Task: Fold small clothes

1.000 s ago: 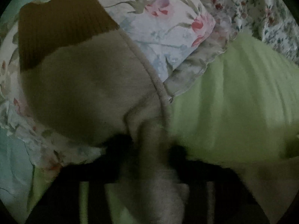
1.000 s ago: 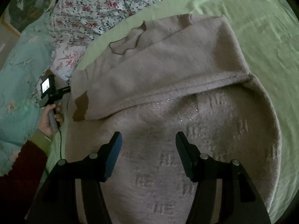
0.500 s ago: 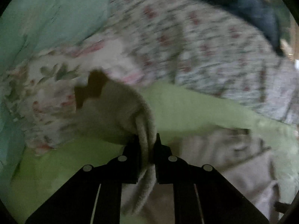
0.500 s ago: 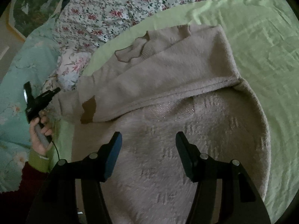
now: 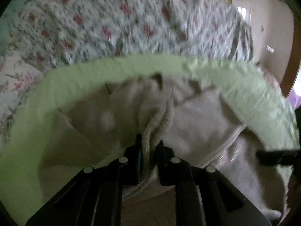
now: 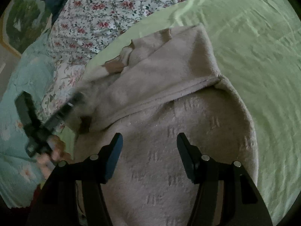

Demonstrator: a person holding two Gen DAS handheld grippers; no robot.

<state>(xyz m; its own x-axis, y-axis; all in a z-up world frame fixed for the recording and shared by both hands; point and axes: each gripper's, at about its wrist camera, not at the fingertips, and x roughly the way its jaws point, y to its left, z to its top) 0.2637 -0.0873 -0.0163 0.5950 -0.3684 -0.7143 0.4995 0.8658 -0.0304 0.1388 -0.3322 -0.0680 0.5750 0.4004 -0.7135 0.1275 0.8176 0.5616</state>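
Observation:
A beige knit sweater (image 6: 169, 131) with a brown neckline lies on the green sheet (image 6: 254, 56), its top part folded over the body. In the left wrist view my left gripper (image 5: 149, 143) pinches a bunched strip of the sweater's sleeve (image 5: 154, 120). Its jaws are opening, with the fabric still pressed between them. The right wrist view shows that gripper (image 6: 79, 96) blurred at the sweater's left edge, near the brown cuff (image 6: 85, 124), with a hand (image 6: 50, 156) on its handle. My right gripper (image 6: 149, 139) hovers open above the sweater's patterned body, holding nothing.
A floral quilt (image 6: 97, 15) and a floral pillow (image 6: 71, 75) border the sheet at the back left. A teal cover (image 6: 18, 94) lies at the far left. Bare green sheet extends to the sweater's right. A wall and a wooden frame (image 5: 289, 66) show beyond the bed.
My left gripper swung the sleeve away from the floral pillow and in over the sweater's body, rolling as it went. The right gripper shifted only slightly and stayed open.

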